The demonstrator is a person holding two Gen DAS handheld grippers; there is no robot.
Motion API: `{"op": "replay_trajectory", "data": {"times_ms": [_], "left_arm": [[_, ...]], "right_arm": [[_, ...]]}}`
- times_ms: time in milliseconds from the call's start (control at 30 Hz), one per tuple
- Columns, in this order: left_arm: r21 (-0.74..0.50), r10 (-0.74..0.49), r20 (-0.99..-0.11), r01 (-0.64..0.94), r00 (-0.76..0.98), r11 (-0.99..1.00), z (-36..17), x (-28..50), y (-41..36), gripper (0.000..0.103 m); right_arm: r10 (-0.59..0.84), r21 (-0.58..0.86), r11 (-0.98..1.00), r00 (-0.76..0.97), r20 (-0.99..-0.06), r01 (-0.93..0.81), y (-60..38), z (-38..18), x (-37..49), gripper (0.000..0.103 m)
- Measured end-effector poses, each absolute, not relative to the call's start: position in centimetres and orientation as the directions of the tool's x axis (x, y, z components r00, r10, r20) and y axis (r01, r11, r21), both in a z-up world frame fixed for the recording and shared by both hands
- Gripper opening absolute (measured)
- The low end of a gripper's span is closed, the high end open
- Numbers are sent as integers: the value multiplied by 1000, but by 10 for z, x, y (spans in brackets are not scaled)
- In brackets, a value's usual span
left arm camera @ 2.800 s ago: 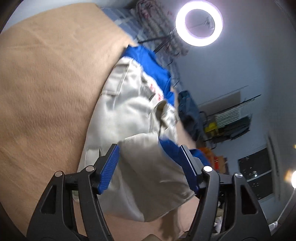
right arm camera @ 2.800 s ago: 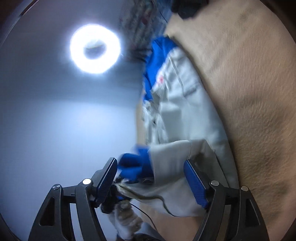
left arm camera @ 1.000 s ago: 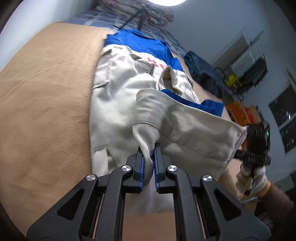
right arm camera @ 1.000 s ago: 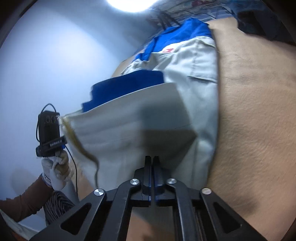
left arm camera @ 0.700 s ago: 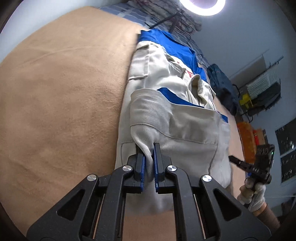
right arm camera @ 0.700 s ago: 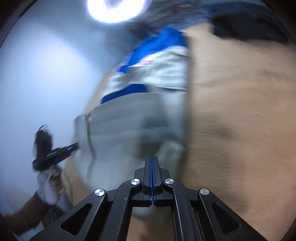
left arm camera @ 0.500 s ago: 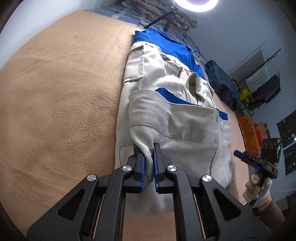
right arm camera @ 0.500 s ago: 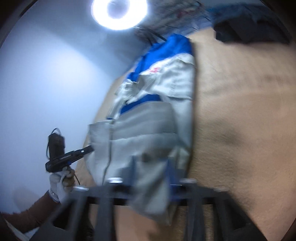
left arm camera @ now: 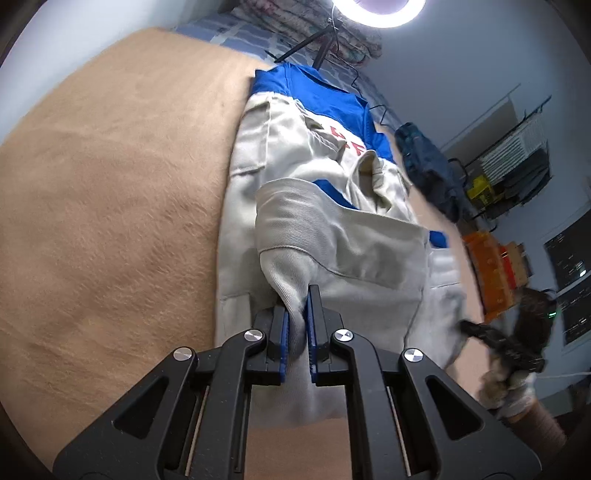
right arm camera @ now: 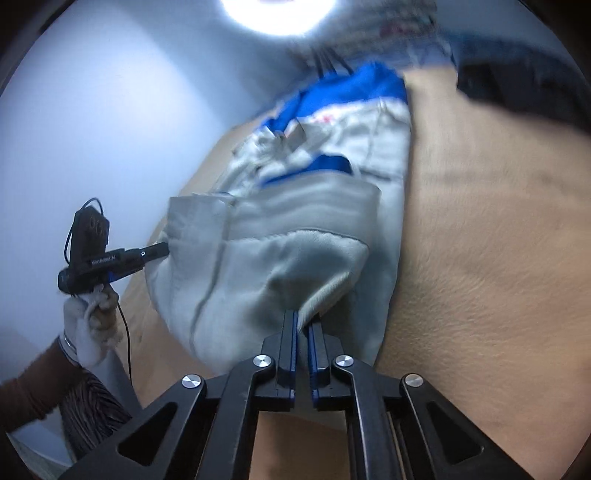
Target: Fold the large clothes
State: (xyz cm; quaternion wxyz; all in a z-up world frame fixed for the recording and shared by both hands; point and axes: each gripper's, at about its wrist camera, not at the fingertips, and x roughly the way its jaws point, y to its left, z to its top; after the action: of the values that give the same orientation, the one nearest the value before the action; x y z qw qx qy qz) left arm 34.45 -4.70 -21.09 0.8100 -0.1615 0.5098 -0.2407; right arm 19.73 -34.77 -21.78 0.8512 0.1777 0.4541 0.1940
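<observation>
A grey-white work jacket with blue yoke and red lettering lies lengthwise on a tan blanket, its lower part folded up over the chest. My left gripper is shut on a bunched corner of that folded layer at the jacket's left side. In the right wrist view the jacket looks blurred. My right gripper has its jaws closing on a fold at the jacket's near right corner, pads pressing the cloth. The left gripper shows at the jacket's far edge, held by a gloved hand.
The tan blanket spreads wide to either side of the jacket. A ring light on a stand is behind the collar. A dark blue garment, an orange crate and a rack lie beyond the bed's right side.
The folded lower part came down onto the jacket. My right gripper let go, opened, moved in and shut again on the near right fold. The left gripper kept its grip.
</observation>
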Motion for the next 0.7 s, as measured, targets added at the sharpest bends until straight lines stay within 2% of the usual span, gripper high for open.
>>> {"op": "replay_trajectory", "data": {"times_ms": [100, 200, 267, 300, 333, 400, 533, 633, 700], "left_arm": [[-468, -512, -794, 208, 328, 859, -230, 351, -53, 7], [-435, -484, -812, 215, 325, 874, -237, 354, -57, 20], [-438, -478, -810, 191, 340, 879, -229, 353, -48, 34], [-416, -453, -814, 179, 365, 892, -224, 351, -45, 35], [-390, -425, -810, 169, 404, 905, -218, 346, -40, 36], [-348, -390, -788, 178, 477, 920, -200, 336, -33, 36], [-261, -378, -737, 280, 560, 924, -176, 322, -52, 36], [-177, -348, -747, 336, 566, 925, -180, 326, -82, 36], [-187, -350, -765, 333, 541, 924, -189, 332, -91, 36]], "right_arm": [[475, 475, 869, 506, -720, -138, -357, -223, 194, 0], [403, 428, 903, 442, -802, -47, -353, -251, 201, 2], [388, 410, 911, 438, -811, -46, -351, -245, 203, 12], [379, 402, 914, 442, -813, -45, -352, -240, 203, 20], [355, 382, 923, 474, -806, -42, -356, -231, 202, 31], [297, 330, 943, 540, -787, -37, -359, -214, 200, 32], [309, 293, 947, 608, -731, -129, -336, -193, 202, 32], [281, 195, 959, 631, -723, -205, -301, -187, 218, 32], [278, 164, 959, 643, -713, -232, -285, -186, 229, 32]]}}
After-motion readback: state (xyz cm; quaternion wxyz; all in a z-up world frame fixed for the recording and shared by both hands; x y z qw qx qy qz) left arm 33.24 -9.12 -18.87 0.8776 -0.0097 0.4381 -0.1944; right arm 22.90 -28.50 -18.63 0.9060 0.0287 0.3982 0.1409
